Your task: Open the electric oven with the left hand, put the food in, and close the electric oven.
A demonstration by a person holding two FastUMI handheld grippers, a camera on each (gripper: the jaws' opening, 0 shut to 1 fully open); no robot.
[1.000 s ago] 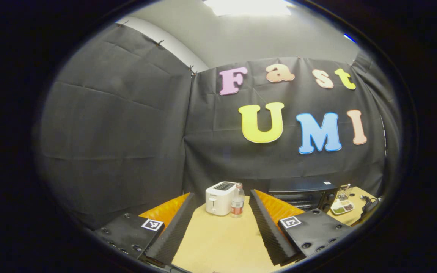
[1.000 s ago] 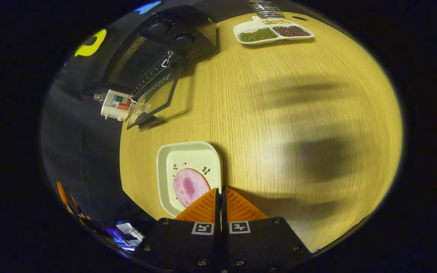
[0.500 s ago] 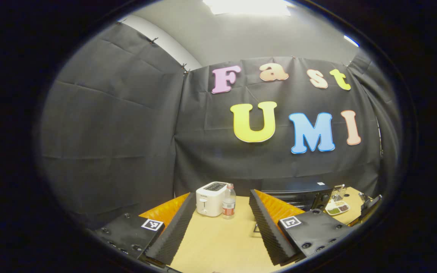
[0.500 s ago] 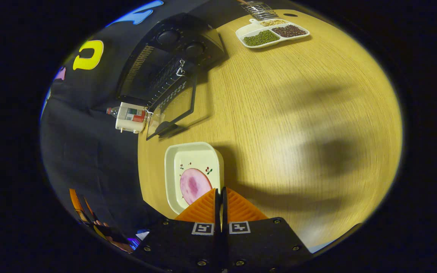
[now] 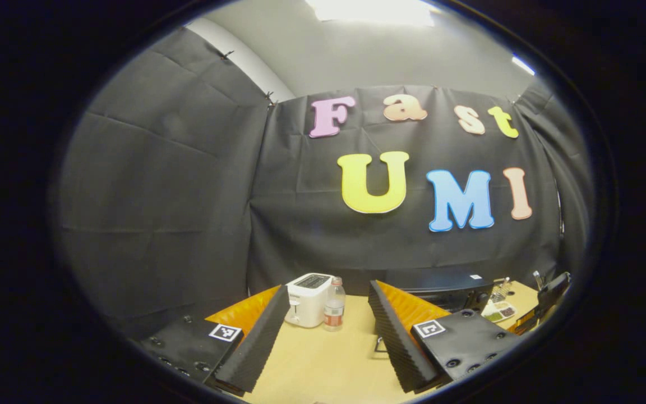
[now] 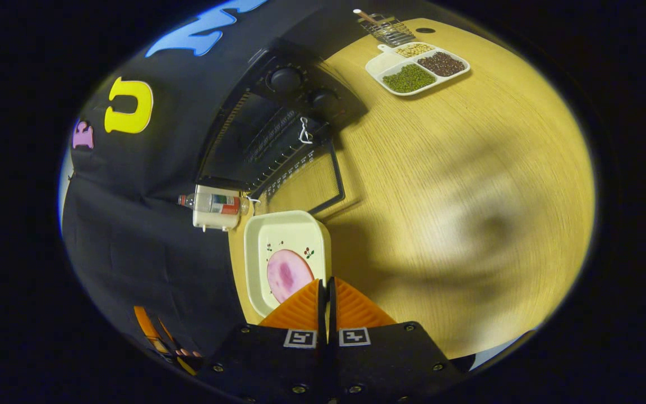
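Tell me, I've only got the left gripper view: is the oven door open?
Observer: Yes. In the right gripper view the black electric oven has its glass door folded down over the wooden table.
Operator: Where's the food?
Observer: A pink round slice of meat lies on a cream square plate.
Operator: Is anything holding it?
Observer: The right gripper is shut on the plate's near rim.

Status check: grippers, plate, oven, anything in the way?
Left gripper open. Right gripper shut on plate rim. Oven door down. Path looks clear.
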